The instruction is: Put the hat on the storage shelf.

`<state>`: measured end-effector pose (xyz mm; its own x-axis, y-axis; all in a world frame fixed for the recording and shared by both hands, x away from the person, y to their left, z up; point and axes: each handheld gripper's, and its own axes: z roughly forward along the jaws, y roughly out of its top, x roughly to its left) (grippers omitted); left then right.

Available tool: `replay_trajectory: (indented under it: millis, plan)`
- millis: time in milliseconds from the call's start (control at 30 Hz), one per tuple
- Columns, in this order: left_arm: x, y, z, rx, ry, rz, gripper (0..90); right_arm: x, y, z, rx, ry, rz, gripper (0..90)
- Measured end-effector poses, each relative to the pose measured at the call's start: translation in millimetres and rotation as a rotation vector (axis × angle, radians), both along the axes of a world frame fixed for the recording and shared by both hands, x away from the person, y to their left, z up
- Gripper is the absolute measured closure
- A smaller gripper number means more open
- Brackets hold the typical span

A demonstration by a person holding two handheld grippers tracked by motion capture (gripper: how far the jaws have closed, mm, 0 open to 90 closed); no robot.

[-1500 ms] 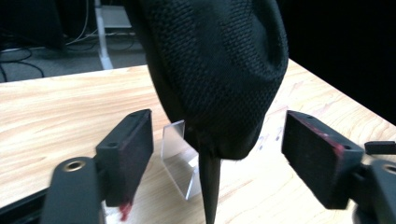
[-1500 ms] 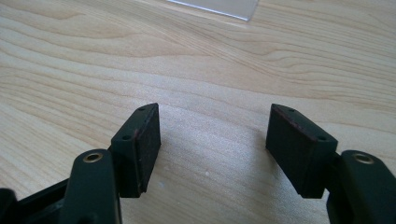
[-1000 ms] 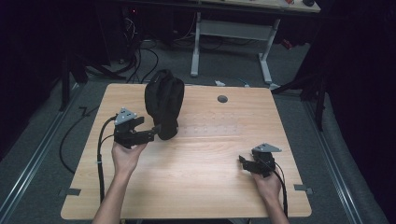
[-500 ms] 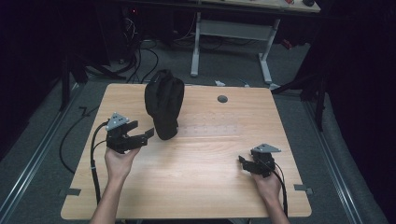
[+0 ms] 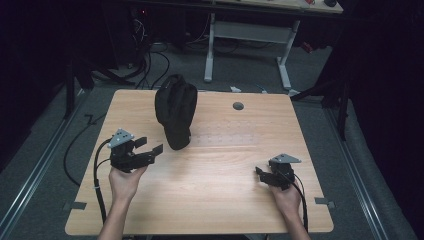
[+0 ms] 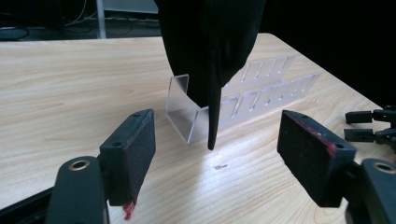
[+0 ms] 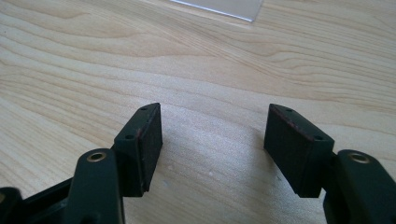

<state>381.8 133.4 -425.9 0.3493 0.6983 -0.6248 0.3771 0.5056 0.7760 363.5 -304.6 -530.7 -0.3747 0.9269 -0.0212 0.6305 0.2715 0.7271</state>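
Note:
A black fabric bag (image 5: 175,110) stands upright near the middle of the wooden table (image 5: 215,200), leaning on a clear acrylic rack (image 6: 243,105). In the left gripper view the bag (image 6: 210,51) hangs just ahead, a dark strap dangling to the tabletop. My left gripper (image 5: 150,147) is open, a short way left of the bag's lower end, touching nothing. My right gripper (image 5: 261,173) rests low over the table near the front right, open and empty. Its black pads (image 7: 147,135) frame bare wood.
The clear slotted rack (image 5: 220,140) lies flat across the table's middle. A round cable hole (image 5: 238,106) sits at the back. Cables trail off the table's left edge, and a white desk frame (image 5: 250,45) stands beyond the table.
My left gripper has let go of the bag and drawn back toward the left front; it now stands open. The bag stays upright. The right gripper has not moved.

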Motion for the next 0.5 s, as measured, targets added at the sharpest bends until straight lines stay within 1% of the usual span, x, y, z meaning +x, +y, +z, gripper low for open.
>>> replay_trajectory:
  millis: [67,433,500]
  plan:
    - [-2.1,1.0,-2.1,0.004,0.003,0.003,28.3,0.0,0.0,0.0,0.000,0.000,0.000,37.0]
    - [-10.2,7.2,-8.8,-0.023,0.009,0.010,28.0,-0.1,0.1,0.0,0.001,0.001,-0.002,36.9]
    - [-12.2,7.3,-11.0,-0.022,0.011,0.006,28.2,-0.1,0.2,0.0,0.001,0.001,-0.002,36.8]
